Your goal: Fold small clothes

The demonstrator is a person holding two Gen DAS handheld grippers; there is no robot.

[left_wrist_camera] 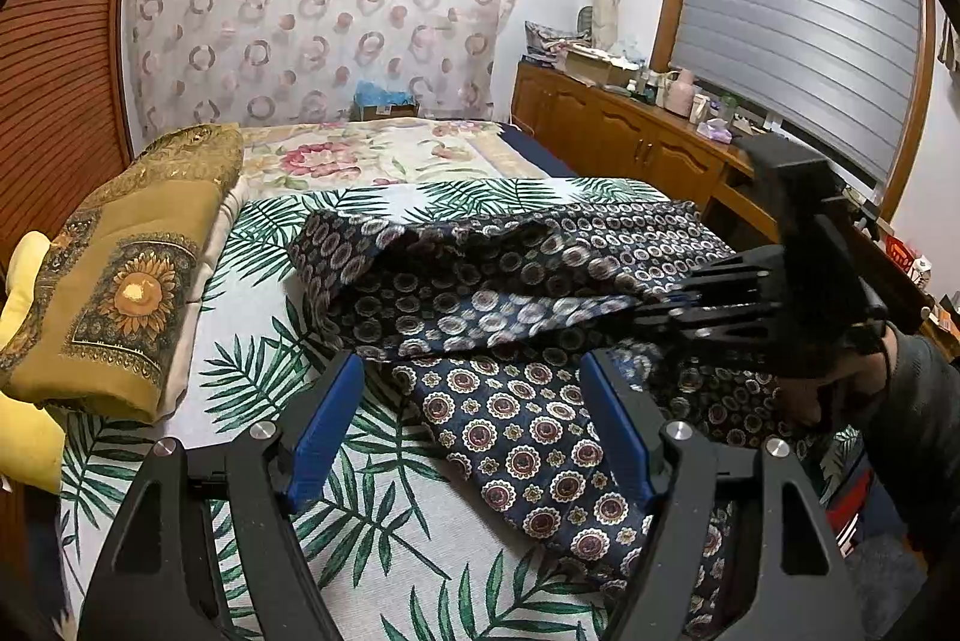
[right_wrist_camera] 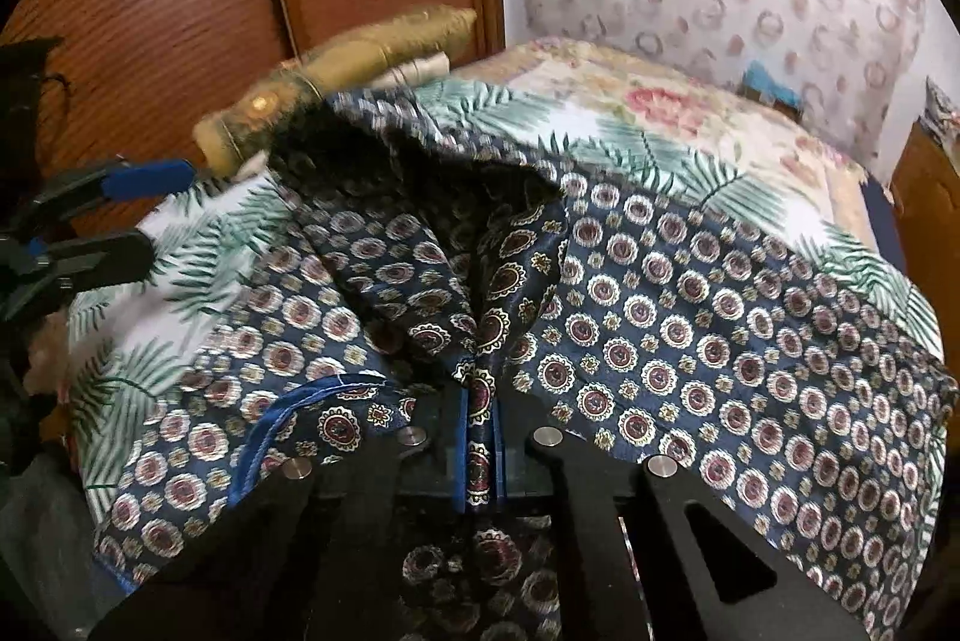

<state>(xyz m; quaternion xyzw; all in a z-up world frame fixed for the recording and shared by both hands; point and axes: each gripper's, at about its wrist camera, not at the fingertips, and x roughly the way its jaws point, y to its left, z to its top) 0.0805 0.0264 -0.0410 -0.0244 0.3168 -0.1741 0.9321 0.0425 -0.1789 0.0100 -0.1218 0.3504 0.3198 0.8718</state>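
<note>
A navy garment with a round medallion print (left_wrist_camera: 528,437) lies on the palm-leaf sheet (left_wrist_camera: 252,383) of the bed. Part of it is lifted and folded over (left_wrist_camera: 480,275). My left gripper (left_wrist_camera: 474,371) is open and empty, hovering just above the garment's near part. My right gripper (left_wrist_camera: 690,305) comes in from the right and is shut on the garment's lifted edge. In the right wrist view the right gripper (right_wrist_camera: 480,401) pinches a bunch of the navy garment (right_wrist_camera: 690,341) between its blue pads. The left gripper (right_wrist_camera: 141,209) shows open at the left there.
A folded golden quilt (left_wrist_camera: 120,275) lies along the bed's left side, with yellow cushions (left_wrist_camera: 24,431) beside it. A floral cover (left_wrist_camera: 360,155) lies on the far bed. A wooden cabinet (left_wrist_camera: 630,131) with clutter stands right. A wooden wardrobe (right_wrist_camera: 180,11) stands behind the bed.
</note>
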